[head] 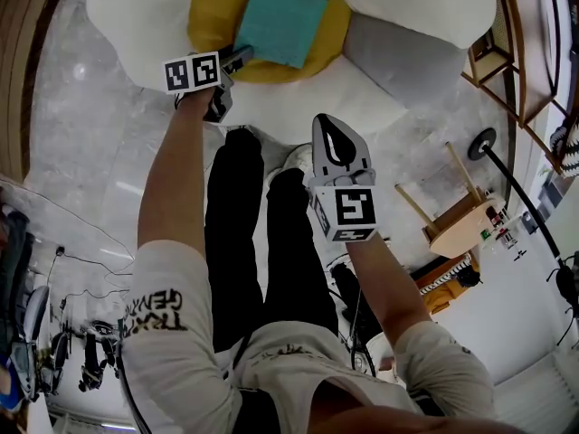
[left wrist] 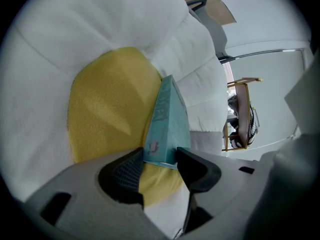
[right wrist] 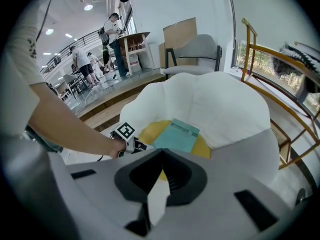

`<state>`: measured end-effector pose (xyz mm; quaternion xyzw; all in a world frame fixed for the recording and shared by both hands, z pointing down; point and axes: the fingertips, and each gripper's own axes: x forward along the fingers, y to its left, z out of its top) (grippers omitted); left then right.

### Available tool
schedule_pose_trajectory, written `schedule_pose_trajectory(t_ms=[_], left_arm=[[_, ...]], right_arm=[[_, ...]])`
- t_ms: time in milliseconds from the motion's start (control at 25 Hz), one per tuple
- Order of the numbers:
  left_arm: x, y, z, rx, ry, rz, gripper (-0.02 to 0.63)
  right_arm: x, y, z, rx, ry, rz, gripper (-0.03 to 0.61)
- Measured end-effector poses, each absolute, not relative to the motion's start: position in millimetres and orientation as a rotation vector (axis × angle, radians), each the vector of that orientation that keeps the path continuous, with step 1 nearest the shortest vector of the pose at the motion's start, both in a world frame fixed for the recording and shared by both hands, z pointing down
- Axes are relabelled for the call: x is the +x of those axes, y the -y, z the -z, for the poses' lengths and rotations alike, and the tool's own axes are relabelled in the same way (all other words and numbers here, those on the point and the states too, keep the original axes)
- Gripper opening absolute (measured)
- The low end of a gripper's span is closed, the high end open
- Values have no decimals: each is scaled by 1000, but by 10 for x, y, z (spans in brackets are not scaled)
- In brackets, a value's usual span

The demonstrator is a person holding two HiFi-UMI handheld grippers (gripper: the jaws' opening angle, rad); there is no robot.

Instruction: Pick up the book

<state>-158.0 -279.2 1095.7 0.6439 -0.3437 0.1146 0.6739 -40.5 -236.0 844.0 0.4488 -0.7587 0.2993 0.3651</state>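
Observation:
A teal book lies on a yellow cushion in a white beanbag chair. My left gripper is at the book's near left corner. In the left gripper view that corner of the book sits between the two dark pads, touching both. My right gripper hangs well short of the chair, above the person's knees. Its jaws are shut together with nothing between them.
A grey cushion lies at the beanbag's right side. A wooden stool and a black lamp base stand on the floor to the right, beside a wooden railing. The person's black-trousered legs stand just before the chair.

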Motion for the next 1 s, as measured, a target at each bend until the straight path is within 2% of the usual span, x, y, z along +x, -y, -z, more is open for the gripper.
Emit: schedule_pose_trajectory(t_ms=[360,720,880,1000], left_arm=[[-1462,2691,-10657,1357,625,-2,181],[-1229,2525,-10374,1338,579,178,172],[-1196,2560,-10101,1301,572,329,172],[-1331,2523,-10035,1318,644,326,172]], right_arm=[[-267,2305,-8414,1160,1936,-795,28],[-154,2366,-8315,1211,1941,-783,28],[-103,2410,-8249,1249,1959,-776,28],[-105,2409,-8212,1263,1977,-760,28]])
